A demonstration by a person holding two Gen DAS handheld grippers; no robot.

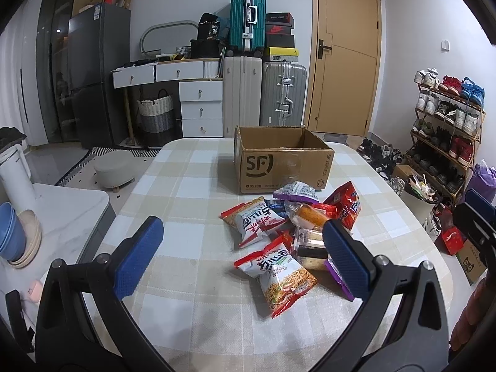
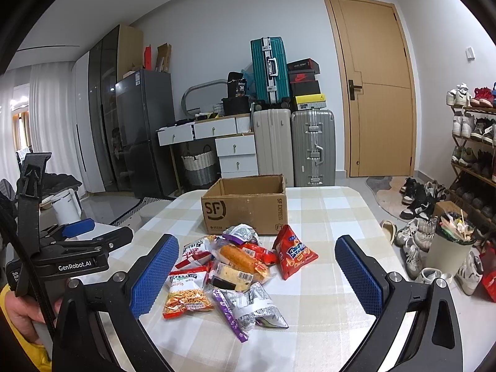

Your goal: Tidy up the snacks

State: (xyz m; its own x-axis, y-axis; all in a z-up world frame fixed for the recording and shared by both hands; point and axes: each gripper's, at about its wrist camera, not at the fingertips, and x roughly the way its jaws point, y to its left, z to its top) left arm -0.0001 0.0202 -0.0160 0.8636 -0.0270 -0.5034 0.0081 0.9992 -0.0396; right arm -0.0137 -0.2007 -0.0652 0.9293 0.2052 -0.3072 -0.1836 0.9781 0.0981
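Observation:
A pile of snack packets (image 1: 291,235) lies on the checked tablecloth in front of an open cardboard box (image 1: 282,162) marked SF. In the right wrist view the same snack pile (image 2: 235,272) lies before the cardboard box (image 2: 248,206), with a red chip bag (image 2: 293,252) at its right. My left gripper (image 1: 245,255) hovers open above the near side of the pile, holding nothing. My right gripper (image 2: 257,277) is open too, wide around the pile from above, empty. The left gripper body (image 2: 74,248) shows at the left of the right wrist view, held by a hand.
The table (image 1: 186,192) has rounded edges. A white side counter (image 1: 62,210) with stacked bowls (image 1: 15,235) and a kettle stands at left. A waste bin (image 2: 449,245), shoes and a shoe rack (image 1: 446,142) are at right. Suitcases (image 1: 263,99), drawers and a door stand behind.

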